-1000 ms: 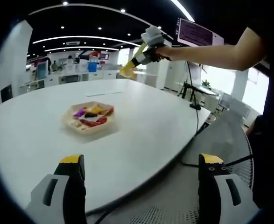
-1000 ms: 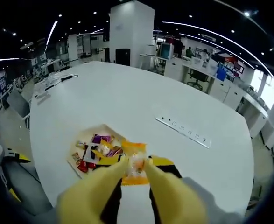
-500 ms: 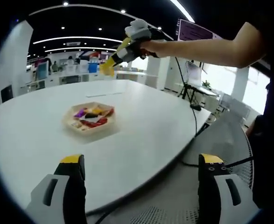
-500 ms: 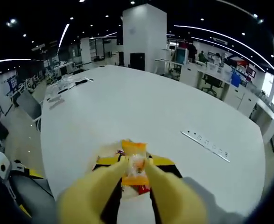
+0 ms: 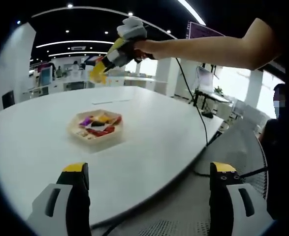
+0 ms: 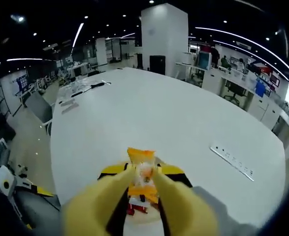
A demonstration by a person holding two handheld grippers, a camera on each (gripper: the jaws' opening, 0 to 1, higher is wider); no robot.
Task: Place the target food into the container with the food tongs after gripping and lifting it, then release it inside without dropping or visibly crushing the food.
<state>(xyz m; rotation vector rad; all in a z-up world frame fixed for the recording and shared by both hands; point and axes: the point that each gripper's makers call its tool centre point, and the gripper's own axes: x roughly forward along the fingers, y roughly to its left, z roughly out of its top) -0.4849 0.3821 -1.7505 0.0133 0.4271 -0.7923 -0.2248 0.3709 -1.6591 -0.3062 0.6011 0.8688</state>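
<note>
— So, where is the snack packet (image 6: 143,176) sitting?

— High above the tray (image 5: 97,126). In the right gripper view the yellow tongs (image 6: 143,184) are squeezed together on the orange packet, pinching it near its middle, with the top of the wrapper standing up past the tips. A bit of the tray's red and dark wrappers peeks out directly under the packet.

— And from the other side?

— In the left gripper view the right gripper (image 5: 99,74) hangs well above the tray, a little behind it, at the end of the person's arm (image 5: 208,46). The tray rests on the white table (image 5: 149,142), holding a heap of coloured packets.

— What about the left gripper (image 5: 149,196)?

— Its two jaws stand wide apart, gripping nothing, at the table edge nearest the camera, well short of the tray.

— Is the packet crushed?

— Cannot tell for sure; its wrapper looks flat and whole between the tongs.
</note>
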